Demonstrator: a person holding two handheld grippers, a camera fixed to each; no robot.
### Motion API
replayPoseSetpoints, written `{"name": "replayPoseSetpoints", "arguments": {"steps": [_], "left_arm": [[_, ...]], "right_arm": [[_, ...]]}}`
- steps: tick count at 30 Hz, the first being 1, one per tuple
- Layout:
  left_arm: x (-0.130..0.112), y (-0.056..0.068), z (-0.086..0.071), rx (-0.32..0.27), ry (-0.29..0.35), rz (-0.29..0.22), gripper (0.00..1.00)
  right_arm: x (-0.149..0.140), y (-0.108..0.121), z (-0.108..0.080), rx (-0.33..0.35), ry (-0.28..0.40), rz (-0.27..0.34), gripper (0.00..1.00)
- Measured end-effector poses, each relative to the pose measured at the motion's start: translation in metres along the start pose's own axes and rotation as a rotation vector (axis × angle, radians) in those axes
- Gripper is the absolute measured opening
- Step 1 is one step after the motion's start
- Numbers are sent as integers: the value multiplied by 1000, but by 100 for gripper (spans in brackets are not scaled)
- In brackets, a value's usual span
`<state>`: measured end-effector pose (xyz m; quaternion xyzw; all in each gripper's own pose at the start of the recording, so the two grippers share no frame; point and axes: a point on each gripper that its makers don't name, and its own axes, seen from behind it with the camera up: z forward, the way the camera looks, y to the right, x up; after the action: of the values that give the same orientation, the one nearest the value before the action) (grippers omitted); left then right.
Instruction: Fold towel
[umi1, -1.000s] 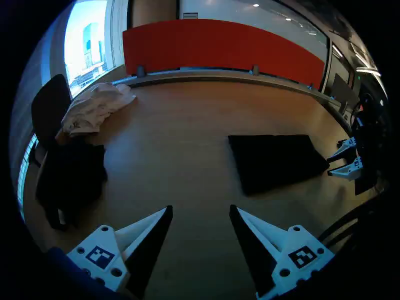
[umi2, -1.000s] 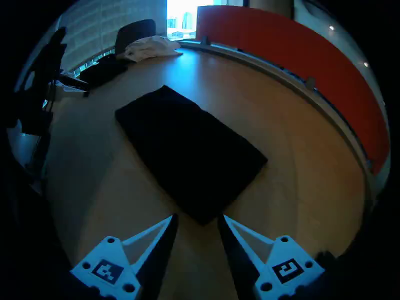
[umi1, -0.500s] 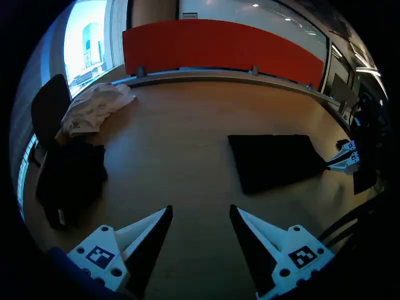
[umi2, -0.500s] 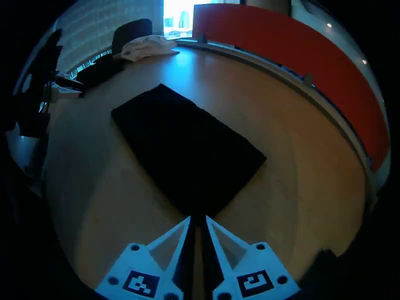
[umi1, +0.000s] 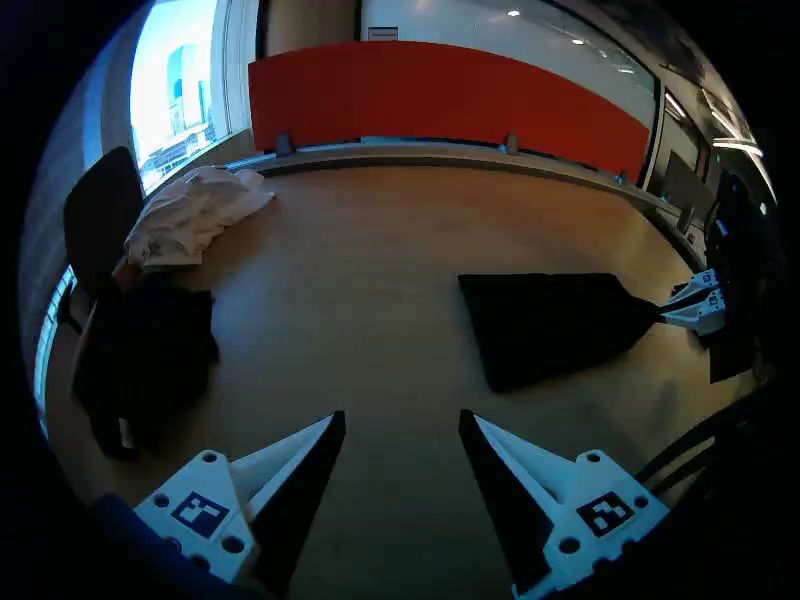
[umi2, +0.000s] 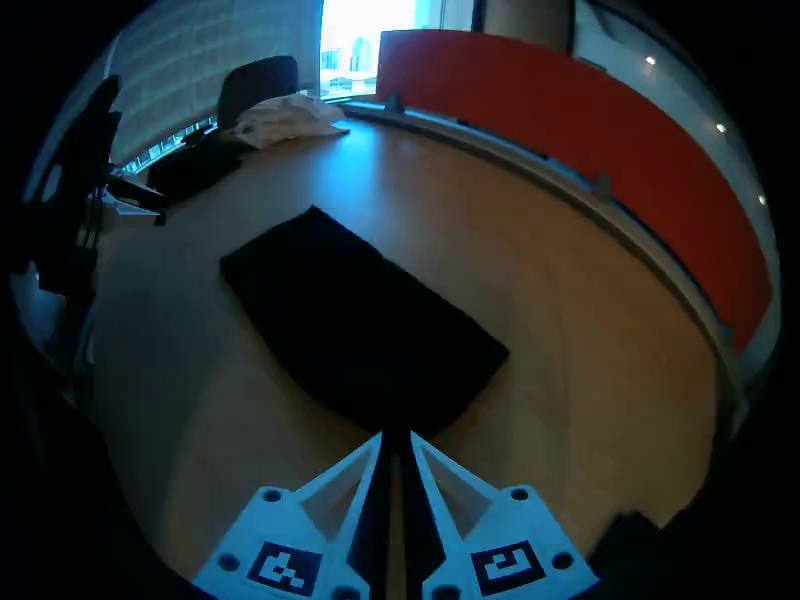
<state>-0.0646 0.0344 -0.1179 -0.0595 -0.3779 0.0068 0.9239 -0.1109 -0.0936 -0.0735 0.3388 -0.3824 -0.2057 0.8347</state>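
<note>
A curved light-brown wooden tabletop spreads across both the left gripper view and the right gripper view. Along its far edge a long red partition panel stands upright on small grey feet. A crumpled pale cloth lies near one far corner of the table, beside the back of a black office chair. A dark heap of fabric sits at the table's edge, close to the pale cloth. Beyond them a tall window glows with daylight.
</note>
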Motion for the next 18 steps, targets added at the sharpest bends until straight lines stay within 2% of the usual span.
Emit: {"name": "replayPoseSetpoints", "arguments": {"steps": [18], "left_arm": [[6,-1,-5,3,16,-7,84]], "right_arm": [[97,-6,-16,5,153,-93,5]]}}
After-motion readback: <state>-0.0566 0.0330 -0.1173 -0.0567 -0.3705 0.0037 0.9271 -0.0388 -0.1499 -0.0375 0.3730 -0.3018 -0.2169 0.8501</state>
